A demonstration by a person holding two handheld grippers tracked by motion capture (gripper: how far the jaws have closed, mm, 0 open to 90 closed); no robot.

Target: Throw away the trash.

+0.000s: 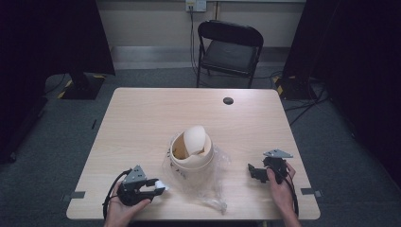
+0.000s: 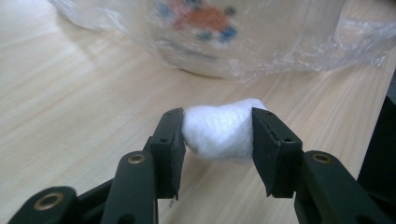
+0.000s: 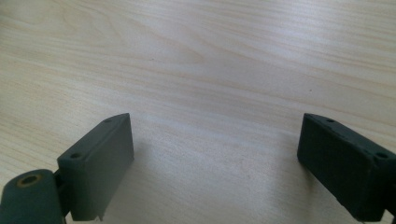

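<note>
White cotton wad point(image 2: 219, 133) clamped between jaws of left gripper point(image 2: 218, 140), just above bench point(image 2: 70, 93); bagged cream container point(image 2: 243, 37) directly ahead. Right gripper point(image 3: 215, 158) jaws apart over bare bench.

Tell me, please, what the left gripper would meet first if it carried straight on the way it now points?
Most likely the plastic bag round the bin. The left gripper, shut on a cotton ball, points at the bin's lower wall just ahead, though the depth is hard to judge.
</note>
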